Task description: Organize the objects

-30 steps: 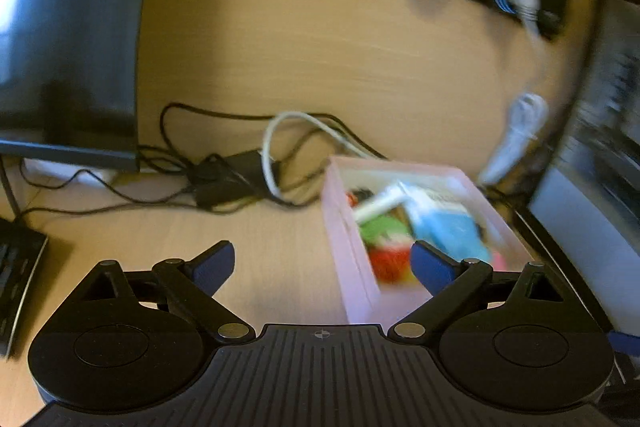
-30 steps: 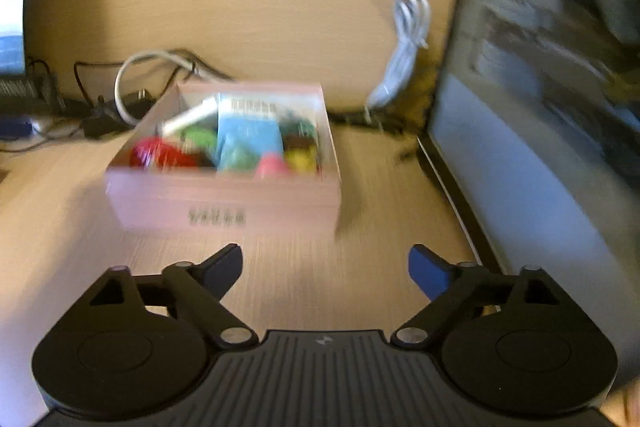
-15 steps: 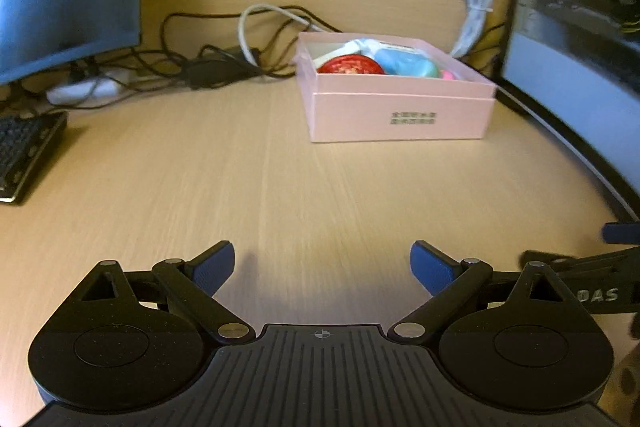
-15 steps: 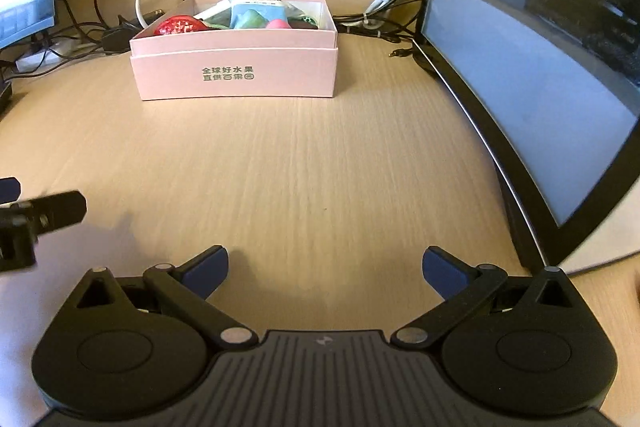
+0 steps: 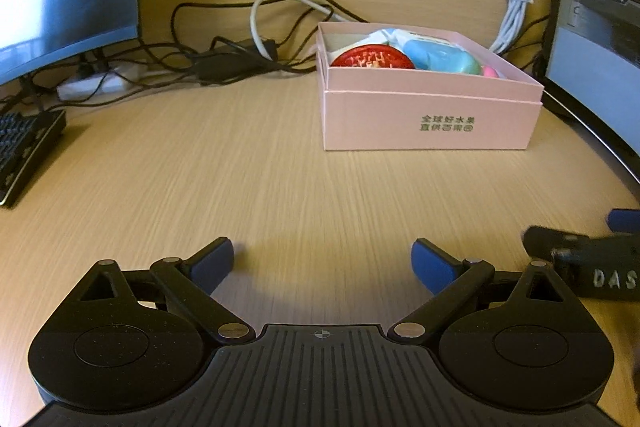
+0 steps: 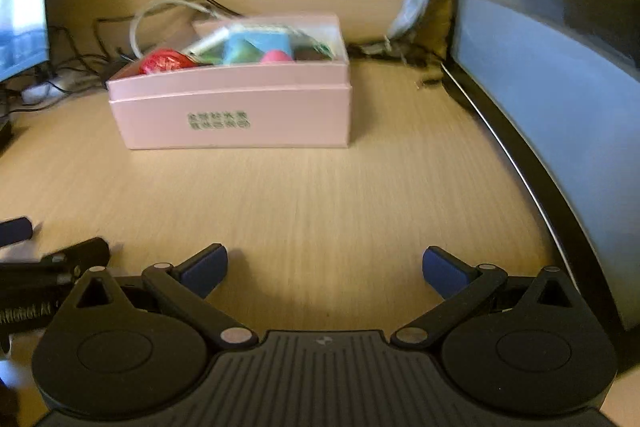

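Left wrist — matte pink cardboard box (image 5: 432,115)

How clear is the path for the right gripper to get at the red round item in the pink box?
Probably clear. The right gripper is open and empty, with only bare desk between it and the pink box. The box has no lid, and the red round item sits exposed at its left end, reachable over the front wall.

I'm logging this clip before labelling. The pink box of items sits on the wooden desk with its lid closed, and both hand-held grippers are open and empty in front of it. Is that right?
Not quite. The pink box is open on top: the left wrist view shows a red round item and a blue packet inside. The rest stands: left hand-held gripper and right hand-held gripper are open and empty.
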Demonstrator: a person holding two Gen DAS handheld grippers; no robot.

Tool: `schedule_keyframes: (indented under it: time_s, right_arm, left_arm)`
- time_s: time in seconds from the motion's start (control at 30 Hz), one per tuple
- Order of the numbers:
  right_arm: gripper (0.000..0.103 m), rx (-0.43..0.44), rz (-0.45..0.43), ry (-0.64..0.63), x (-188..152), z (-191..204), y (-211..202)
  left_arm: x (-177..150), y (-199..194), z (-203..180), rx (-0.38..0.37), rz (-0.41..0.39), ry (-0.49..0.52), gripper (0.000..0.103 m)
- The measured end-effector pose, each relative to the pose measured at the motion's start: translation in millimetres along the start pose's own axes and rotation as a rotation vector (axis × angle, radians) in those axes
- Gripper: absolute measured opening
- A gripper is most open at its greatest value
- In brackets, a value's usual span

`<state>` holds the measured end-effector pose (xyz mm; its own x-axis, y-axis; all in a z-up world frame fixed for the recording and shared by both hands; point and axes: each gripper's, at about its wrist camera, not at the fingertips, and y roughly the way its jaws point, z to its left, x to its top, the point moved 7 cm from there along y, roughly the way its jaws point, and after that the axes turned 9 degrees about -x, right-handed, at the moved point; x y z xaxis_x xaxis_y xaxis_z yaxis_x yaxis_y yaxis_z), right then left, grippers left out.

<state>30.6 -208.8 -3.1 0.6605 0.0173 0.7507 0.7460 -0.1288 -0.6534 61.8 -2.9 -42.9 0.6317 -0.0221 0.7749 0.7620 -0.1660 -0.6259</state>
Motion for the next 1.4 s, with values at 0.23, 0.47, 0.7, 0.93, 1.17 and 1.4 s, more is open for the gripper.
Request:
schedule_keyframes:
  time_s: [0.23, 0.47, 0.7, 0.93, 1.17, 1.4]
  right_arm:
    - [0.103, -0.002, -0.024, 0.007, -0.5, 0.7, -1.1]
    - [0.103, -0.002, -0.024, 0.006, -0.6, 0.4, -0.9]
    - [0.103, -0.002, -0.024, 0.006, -0.9, 0.7, -0.7]
    - [0.103, -0.002, -0.024, 0.006, -0.8, 0.7, -0.8]
    - [0.103, -0.002, -0.024, 0.006, -0.5, 1.1, -0.7]
    - [0.103, -0.001, -0.024, 0.006, -0.8, 0.8, -0.7]
  left_arm:
    - [1.9, 2.2, 0.9, -0.003, 0.002, 0.004, 0.099]
    - [-0.4, -0.4, -2.7, -0.006, 0.002, 0.009, 0.099]
    - [-0.4, 0.1, -2.9, -0.006, 0.001, 0.005, 0.100]
    - [-0.1, 0.7, -2.8, -0.004, 0.002, 0.007, 0.100]
    - [0.1, 0.5, -2.6, -0.005, 0.002, 0.008, 0.100]
    - [0.1, 0.6, -2.5, -0.005, 0.002, 0.008, 0.100]
